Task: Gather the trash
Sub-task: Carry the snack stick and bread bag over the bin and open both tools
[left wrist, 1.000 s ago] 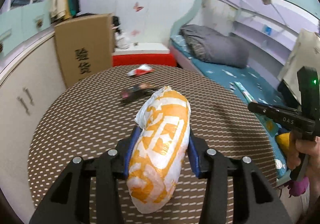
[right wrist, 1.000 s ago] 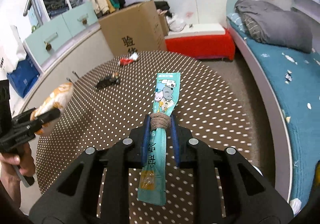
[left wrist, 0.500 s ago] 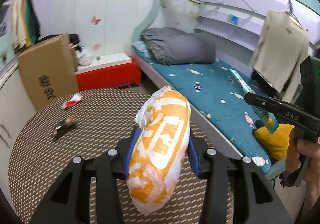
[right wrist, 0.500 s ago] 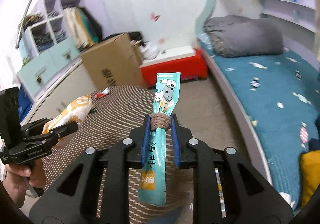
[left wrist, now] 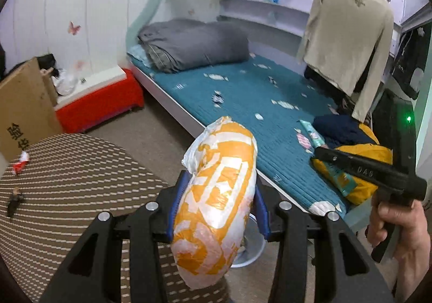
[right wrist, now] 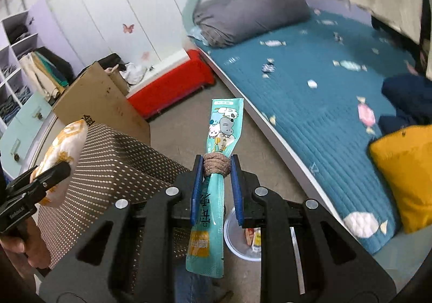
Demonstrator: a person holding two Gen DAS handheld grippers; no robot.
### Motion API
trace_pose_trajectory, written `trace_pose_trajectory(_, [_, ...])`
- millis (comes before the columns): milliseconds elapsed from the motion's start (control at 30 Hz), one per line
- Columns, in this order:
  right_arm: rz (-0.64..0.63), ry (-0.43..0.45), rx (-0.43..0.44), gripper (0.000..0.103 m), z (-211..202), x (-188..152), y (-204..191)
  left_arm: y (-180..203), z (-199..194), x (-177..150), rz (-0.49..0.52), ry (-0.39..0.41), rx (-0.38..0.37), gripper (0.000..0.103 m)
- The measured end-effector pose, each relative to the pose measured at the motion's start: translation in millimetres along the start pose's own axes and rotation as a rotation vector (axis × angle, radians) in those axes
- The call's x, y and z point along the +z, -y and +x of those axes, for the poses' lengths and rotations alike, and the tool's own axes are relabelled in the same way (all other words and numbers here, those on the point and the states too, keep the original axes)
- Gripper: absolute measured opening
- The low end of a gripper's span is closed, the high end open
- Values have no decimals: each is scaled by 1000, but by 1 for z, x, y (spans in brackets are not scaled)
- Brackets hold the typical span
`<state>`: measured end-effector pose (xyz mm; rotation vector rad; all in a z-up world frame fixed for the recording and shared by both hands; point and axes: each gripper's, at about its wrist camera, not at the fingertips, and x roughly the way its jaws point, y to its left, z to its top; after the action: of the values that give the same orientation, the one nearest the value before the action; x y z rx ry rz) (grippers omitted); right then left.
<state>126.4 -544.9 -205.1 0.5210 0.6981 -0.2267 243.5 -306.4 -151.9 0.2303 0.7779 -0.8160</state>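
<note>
The left hand-held gripper [left wrist: 216, 211] squeezes a puffy orange and white bag [left wrist: 216, 203]. The right hand-held gripper [right wrist: 214, 186] is pinched narrow on a long teal packet [right wrist: 216, 184], right at a brown band [right wrist: 216, 164] wrapped round its middle. Both pieces of trash are up in the air, off the edge of the dotted surface [right wrist: 113, 157]. The packet's long side runs straight along the fingers. A small clear bin [right wrist: 243, 249] sits on the floor just under the right gripper's fingers, with a few scraps already in it. In the left view its white rim [left wrist: 253, 249] peeks out just right of the bag. I think the right hand is nearer, so the packet may drop in first.
</note>
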Motion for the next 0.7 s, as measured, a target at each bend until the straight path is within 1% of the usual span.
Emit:
trace_pose_trajectory(167, [24,-41,-4,20,19,-5,15,18,39,1,13,-78,-12,44])
trace_pose_trajectory(300, [51,-75,-5,20,35,-10,24,31,75,-6,31,-156,-22,44])
trace_pose_trajectory(467, [83,-120,-7,20,56,-17,34,41,106,-12,51,-224,-32,45])
trace_pose_trajectory(500, [89,-128,-8,21,60,-19,36,43,113,-12,56,-245,-41,47])
trace_pose_trajectory(567, [101,-149,-8,23,69,-23,39,44,122,-12,63,-274,-61,57])
trace_pose_trajectory(600, [109,-160,-9,24,74,-25,42,44,127,-12,66,-292,-60,74])
trace_pose_trajectory(633, [122,-172,-9,40,79,-27,45,44,129,-12,67,-297,-45,90])
trace_pose_trajectory(667, [147,-184,-7,56,85,-30,51,42,129,-12,66,-291,-21,92])
trace_pose_trajectory(700, [167,-186,-8,75,87,-32,55,40,129,-10,64,-287,-13,93])
